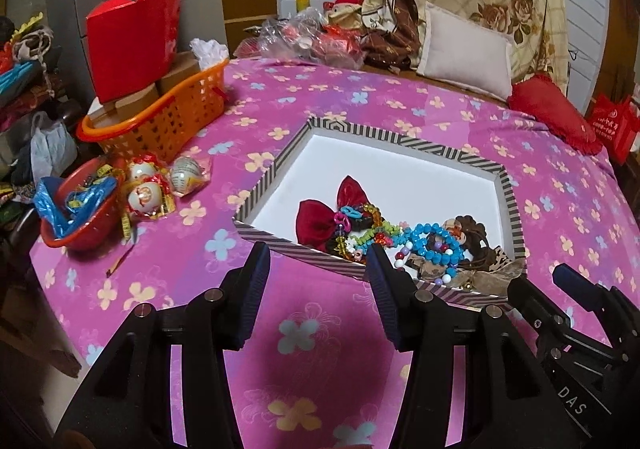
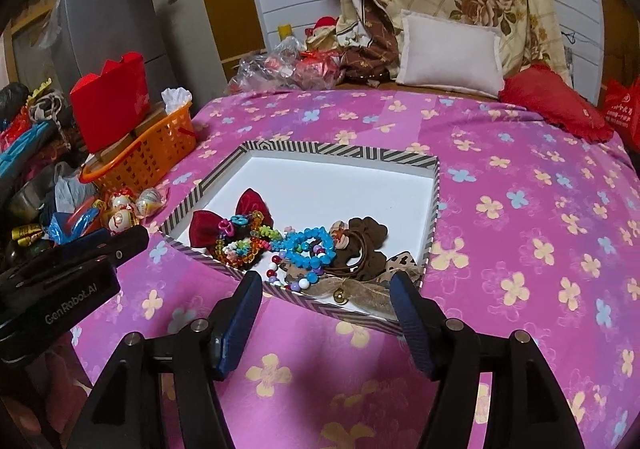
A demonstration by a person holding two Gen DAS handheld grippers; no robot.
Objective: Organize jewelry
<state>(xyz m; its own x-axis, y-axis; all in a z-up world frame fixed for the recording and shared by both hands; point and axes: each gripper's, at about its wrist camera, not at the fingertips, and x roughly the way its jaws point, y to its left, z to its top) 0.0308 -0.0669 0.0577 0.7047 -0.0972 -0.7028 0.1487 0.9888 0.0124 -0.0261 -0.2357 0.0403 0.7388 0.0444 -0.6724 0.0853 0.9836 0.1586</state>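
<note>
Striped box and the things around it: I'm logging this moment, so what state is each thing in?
Striped box: lidless, on the bedspread.
Red bow: lying in the box.
Blue bead bracelet: in the box, tangled with other beads.
Brown hair tie: in the box.
Left tongs: open, empty.
Right tongs: open, empty.
Orange basket: upright, holding cardboard boxes.
Red bowl: upright, blue wrapper inside.

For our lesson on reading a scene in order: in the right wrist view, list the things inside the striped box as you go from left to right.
Red velvet bow → amber and multicoloured bead bracelets → blue bead bracelet → brown scrunchie → leopard-print ribbon, all in the striped box.
</note>
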